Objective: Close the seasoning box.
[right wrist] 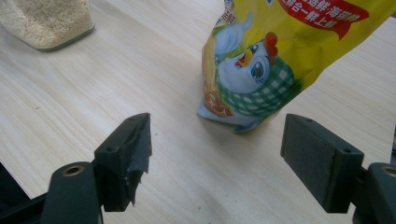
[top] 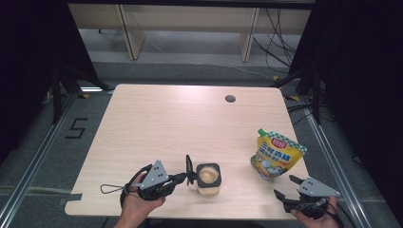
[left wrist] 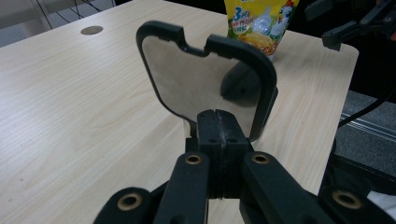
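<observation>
I read a large "3" on the yellow pouch (left wrist: 256,21) beside its printed chicken. Its Chinese characters are too blurred for me. The floor marking (top: 76,128) reads "5".

Lower centre of the frame, the left hand-held gripper (top: 184,177) holds a black lid (top: 189,170) upright beside the open jar (top: 208,179); a yellow pouch (top: 275,154) stands right.

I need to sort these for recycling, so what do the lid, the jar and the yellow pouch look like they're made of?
Lid: likely black matte plastic rim around a dull grey panel.
Jar: clear glass or plastic, grains visible through its wall.
Yellow pouch: glossy printed plastic film, creased and shiny.
</observation>
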Demonstrator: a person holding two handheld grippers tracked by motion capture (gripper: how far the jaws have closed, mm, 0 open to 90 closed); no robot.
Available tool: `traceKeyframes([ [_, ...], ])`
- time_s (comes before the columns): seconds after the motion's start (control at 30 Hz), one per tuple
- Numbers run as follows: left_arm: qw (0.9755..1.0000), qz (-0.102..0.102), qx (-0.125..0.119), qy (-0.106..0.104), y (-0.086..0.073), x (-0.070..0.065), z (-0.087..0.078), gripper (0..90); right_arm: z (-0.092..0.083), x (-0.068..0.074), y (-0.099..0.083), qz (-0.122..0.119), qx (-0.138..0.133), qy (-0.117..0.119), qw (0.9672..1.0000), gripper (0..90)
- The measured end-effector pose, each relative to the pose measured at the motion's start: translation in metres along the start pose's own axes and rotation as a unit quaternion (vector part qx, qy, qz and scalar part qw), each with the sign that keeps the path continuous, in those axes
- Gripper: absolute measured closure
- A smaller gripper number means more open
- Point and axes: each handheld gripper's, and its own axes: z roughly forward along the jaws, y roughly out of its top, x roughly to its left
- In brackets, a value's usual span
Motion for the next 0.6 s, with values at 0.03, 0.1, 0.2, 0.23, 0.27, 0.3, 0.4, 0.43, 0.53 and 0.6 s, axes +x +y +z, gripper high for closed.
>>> traceKeyframes([
  [0.03,1.0000,-0.006,-0.002,0.002,0.001,-0.001,0.000,89.5,0.000,0.001,0.000,0.003,0.001,0.001,1.0000,25.6],
  [0.1,0.9999,0.012,0.005,0.004,0.005,0.000,0.000,89.5,0.000,0.000,0.000,-0.003,-0.001,0.002,1.0000,25.5],
  [0.2,0.9999,0.009,0.004,0.008,0.009,0.000,-0.001,89.5,0.001,0.002,0.000,0.003,0.000,0.003,1.0000,25.5],
  [0.23,0.9999,0.010,0.006,0.010,0.010,0.001,-0.002,89.5,0.001,0.000,0.000,-0.003,-0.001,0.003,1.0000,25.5],
  [0.27,0.9999,0.000,0.003,0.010,0.010,0.000,-0.001,89.5,0.001,-0.001,0.000,-0.008,-0.001,0.004,1.0000,25.5],
  [0.3,0.9999,0.011,0.006,0.010,0.012,0.001,-0.001,89.5,0.001,-0.001,0.000,-0.007,-0.001,0.004,1.0000,25.5],
  [0.4,0.9997,0.020,0.010,0.010,0.015,0.000,0.000,89.4,0.001,0.000,0.000,-0.001,0.003,0.004,1.0000,25.6],
  [0.43,0.9997,0.020,0.011,0.007,0.016,0.000,0.001,89.4,0.001,-0.001,0.000,-0.008,-0.001,0.001,1.0000,25.5],
  [0.53,0.9998,0.017,0.010,0.004,0.018,-0.002,0.004,89.4,0.001,-0.001,0.001,-0.008,0.000,0.003,1.0000,25.5],
  [0.6,0.9996,0.025,0.009,-0.002,0.021,-0.003,0.007,89.4,0.001,-0.001,0.001,-0.007,0.000,0.003,1.0000,25.6],
])
